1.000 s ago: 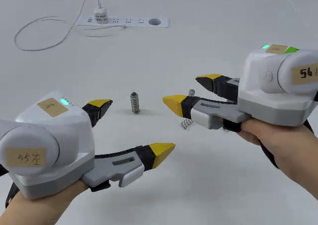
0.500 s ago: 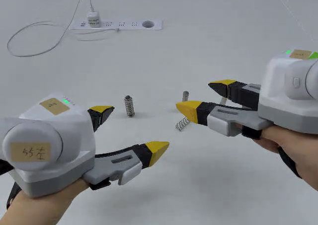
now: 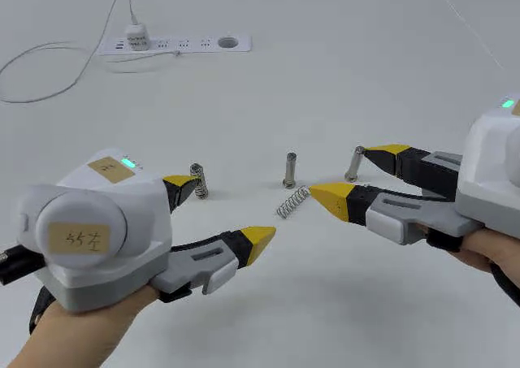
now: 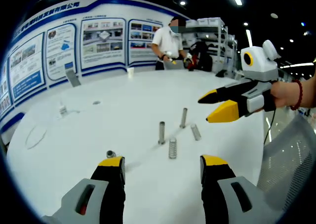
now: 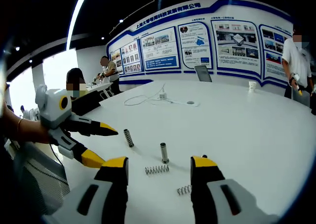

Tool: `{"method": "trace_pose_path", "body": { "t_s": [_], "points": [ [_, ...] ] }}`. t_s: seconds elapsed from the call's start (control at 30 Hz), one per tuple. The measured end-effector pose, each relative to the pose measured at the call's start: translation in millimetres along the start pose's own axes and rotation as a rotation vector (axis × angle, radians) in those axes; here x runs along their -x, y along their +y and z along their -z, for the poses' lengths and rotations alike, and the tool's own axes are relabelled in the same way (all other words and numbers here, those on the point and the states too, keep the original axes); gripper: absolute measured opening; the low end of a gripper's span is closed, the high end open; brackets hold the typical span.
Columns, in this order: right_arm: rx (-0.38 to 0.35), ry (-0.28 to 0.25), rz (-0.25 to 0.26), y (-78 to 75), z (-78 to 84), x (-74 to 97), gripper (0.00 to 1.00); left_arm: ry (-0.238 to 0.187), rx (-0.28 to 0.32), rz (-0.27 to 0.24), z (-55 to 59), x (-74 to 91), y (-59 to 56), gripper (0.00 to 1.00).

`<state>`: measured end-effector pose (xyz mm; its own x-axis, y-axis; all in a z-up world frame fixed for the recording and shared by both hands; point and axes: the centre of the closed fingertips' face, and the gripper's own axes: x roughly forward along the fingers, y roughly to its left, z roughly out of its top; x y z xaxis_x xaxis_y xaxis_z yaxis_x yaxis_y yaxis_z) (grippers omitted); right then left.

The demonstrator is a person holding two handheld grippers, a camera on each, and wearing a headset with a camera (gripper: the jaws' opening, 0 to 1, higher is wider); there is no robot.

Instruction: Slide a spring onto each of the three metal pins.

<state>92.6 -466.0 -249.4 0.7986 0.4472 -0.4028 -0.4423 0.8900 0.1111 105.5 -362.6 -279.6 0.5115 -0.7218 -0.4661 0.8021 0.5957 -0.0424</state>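
Observation:
Three short metal pins stand upright on the white table. The left pin (image 3: 198, 179) (image 4: 173, 148) (image 5: 128, 137) carries a spring. The middle pin (image 3: 290, 170) (image 4: 161, 132) (image 5: 163, 153) and the right pin (image 3: 354, 163) (image 4: 183, 117) are bare. One loose spring (image 3: 292, 201) (image 4: 196, 131) (image 5: 157, 169) lies in front of the middle pin. A smaller loose spring (image 5: 184, 189) rests between my right jaws. My left gripper (image 3: 221, 214) (image 5: 106, 146) is open and empty, its far jaw beside the sprung pin. My right gripper (image 3: 345, 171) (image 4: 217, 105) is open and empty, close to the right pin.
A white power strip (image 3: 175, 43) (image 5: 168, 101) with a plugged charger and looping cable lies at the table's far side. A small metal piece (image 4: 110, 154) sits by my left jaw tip. People stand behind the table's far edge (image 4: 165, 41).
My right gripper has drawn back to the right, uncovering the right pin and the loose spring. My left gripper has edged toward the sprung pin. The head camera has shifted.

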Motion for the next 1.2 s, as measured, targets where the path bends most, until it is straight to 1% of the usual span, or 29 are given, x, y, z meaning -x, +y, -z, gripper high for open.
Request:
{"method": "trace_pose_path", "body": {
  "t_s": [0.1, 0.17, 0.23, 0.5, 0.6, 0.67, 0.73, 0.9, 1.07, 1.2],
  "points": [
    [-0.002, 0.005, 0.003, -2.9, 3.2, 3.5, 0.52, 0.008, -0.005, 0.01, 1.5, -6.7, -2.3, 0.61],
    [-0.005, 0.009, 0.005, -5.0, 6.8, 5.3, 0.52, 0.018, -0.013, 0.017, 4.7, -12.4, -3.4, 0.59],
    [-0.007, 0.013, 0.006, -6.6, 10.8, 7.3, 0.52, 0.033, -0.008, 0.03, 8.1, -18.2, -5.1, 0.58],
    [-0.011, 0.03, 0.012, -11.0, 22.5, 12.4, 0.53, 0.032, -0.017, 0.06, 7.1, -37.9, -10.9, 0.51],
    [-0.017, 0.031, 0.016, -13.0, 25.8, 14.4, 0.54, 0.039, -0.021, 0.071, 7.7, -44.8, -13.0, 0.48],
    [-0.022, 0.031, 0.02, -14.3, 27.4, 15.5, 0.54, 0.048, -0.031, 0.079, 9.7, -49.5, -14.5, 0.45],
    [-0.03, 0.031, 0.026, -16.1, 28.4, 16.8, 0.54, 0.069, -0.051, 0.09, 13.6, -53.3, -16.6, 0.41],
    [-0.053, 0.028, 0.034, -18.0, 31.3, 18.1, 0.55, 0.081, -0.058, 0.103, 17.9, -60.7, -19.2, 0.34],
    [-0.029, 0.043, 0.037, -16.3, 36.4, 18.2, 0.55, 0.101, -0.055, 0.099, 23.4, -67.7, -20.1, 0.28],
    [-0.062, 0.039, 0.039, -16.1, 37.3, 18.4, 0.55, 0.123, -0.037, 0.111, 30.1, -74.8, -21.7, 0.25]
  ]
}}
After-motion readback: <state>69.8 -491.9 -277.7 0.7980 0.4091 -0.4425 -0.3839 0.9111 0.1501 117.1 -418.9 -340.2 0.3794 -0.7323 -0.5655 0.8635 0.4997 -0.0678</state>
